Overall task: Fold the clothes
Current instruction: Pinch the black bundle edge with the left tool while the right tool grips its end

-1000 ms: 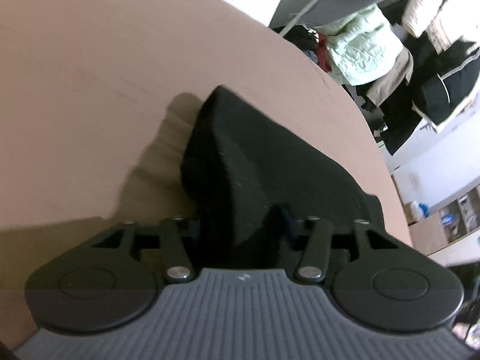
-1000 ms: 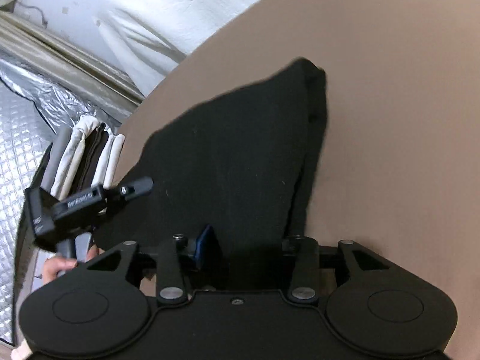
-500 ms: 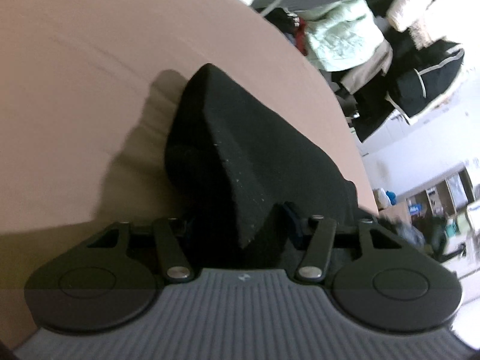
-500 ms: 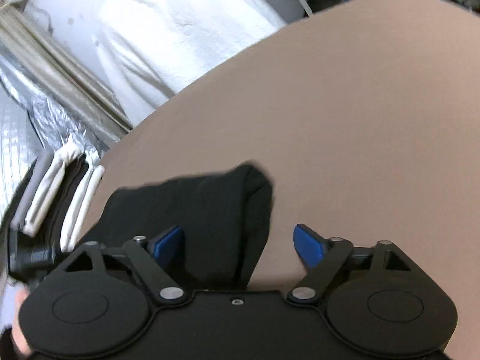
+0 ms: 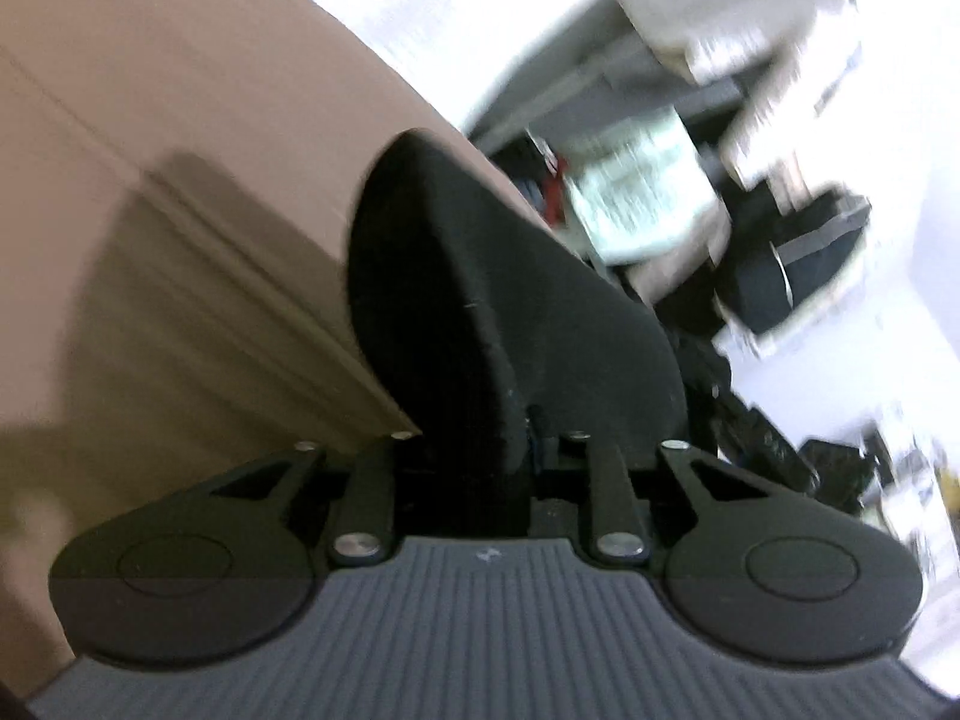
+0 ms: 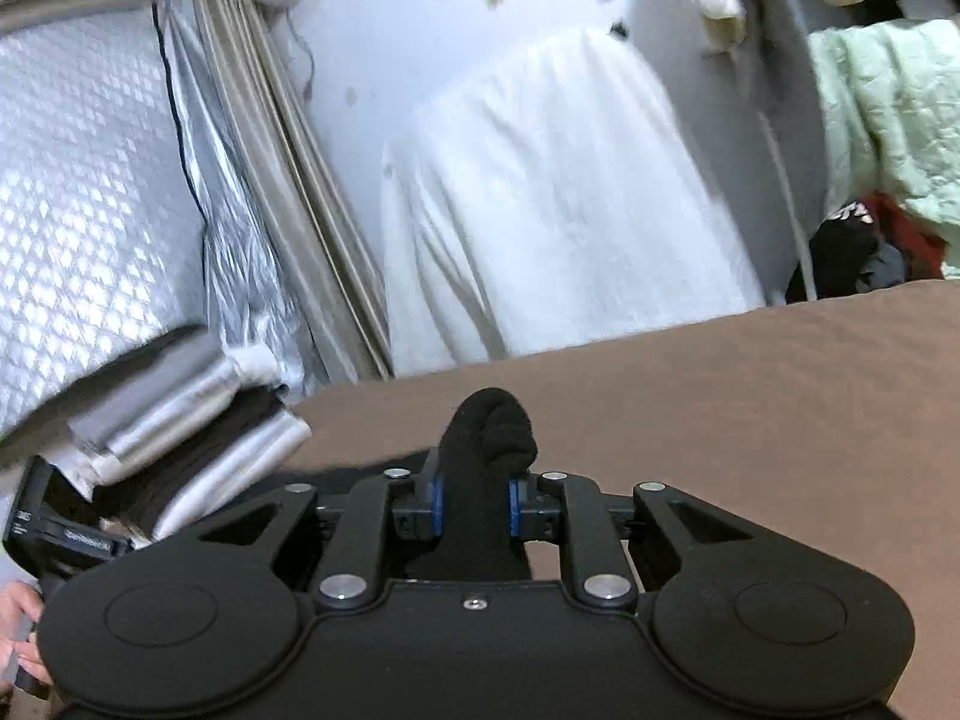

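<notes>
Both of my tongs have hold of the same black knit garment point(image 5: 480, 300). My left gripper point(image 5: 480, 456) has its jaws drawn in close on a thick fold of it; the cloth rises from between the fingers and stands ahead of them as a tall rounded hump, hiding most of the fingertips, so I cannot see the pads themselves. Behind and to the left of that hump lies the flat brown table top point(image 5: 150, 150), with the cloth's shadow on it. Past the table's edge, ahead and to the right of these tongs, is a blurred heap of clothes, a pale green quilted piece point(image 5: 642, 204) among them.

My right gripper point(image 6: 474, 507) is closing, and its blue pads point(image 6: 435, 510) already press on a bunched wad of the black garment from either side; the wad pokes up just beyond the fingertips. Brown table spreads ahead and to the right. To the left of these tongs sits a stack of folded grey, white and black cloths point(image 6: 198, 438), and straight ahead past the table's edge hangs a white cloth cover point(image 6: 558, 192). At the lower left edge, fingers of my other hand point(image 6: 15, 636) show beside the left gripper's black handle.
</notes>
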Tool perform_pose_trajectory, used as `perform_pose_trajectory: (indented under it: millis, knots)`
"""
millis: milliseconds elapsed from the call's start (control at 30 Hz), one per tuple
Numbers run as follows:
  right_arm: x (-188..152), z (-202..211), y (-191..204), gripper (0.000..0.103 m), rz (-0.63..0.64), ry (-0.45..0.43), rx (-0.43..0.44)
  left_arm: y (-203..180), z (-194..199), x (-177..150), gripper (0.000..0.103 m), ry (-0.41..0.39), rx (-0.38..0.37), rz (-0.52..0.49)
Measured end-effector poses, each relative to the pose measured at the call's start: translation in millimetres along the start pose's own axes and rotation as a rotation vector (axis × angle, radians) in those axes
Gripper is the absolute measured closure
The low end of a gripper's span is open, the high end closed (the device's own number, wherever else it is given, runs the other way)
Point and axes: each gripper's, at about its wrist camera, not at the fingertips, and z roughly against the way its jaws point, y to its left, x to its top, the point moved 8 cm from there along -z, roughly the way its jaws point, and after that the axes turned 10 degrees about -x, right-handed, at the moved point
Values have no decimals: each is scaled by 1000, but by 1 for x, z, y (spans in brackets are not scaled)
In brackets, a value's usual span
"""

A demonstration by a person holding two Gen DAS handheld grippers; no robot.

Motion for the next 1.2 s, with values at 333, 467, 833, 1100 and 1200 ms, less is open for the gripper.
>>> perform_pose_trajectory:
  millis: [333,467,833,1100,1200]
  knots:
    - [-79,-37,-38,26,-315,364,-88,46,-7,-6,43,40,20,259]
    - [-109,0,-18,18,-405,404,36,47,-12,-22,43,112,5,307]
    - [-133,0,2,8,-726,477,248,32,-15,-26,71,146,20,184]
    - [-121,6,16,70,-598,354,123,24,-12,-23,73,159,58,91]
    - [-103,15,35,72,-352,307,34,13,-12,-22,73,167,100,2]
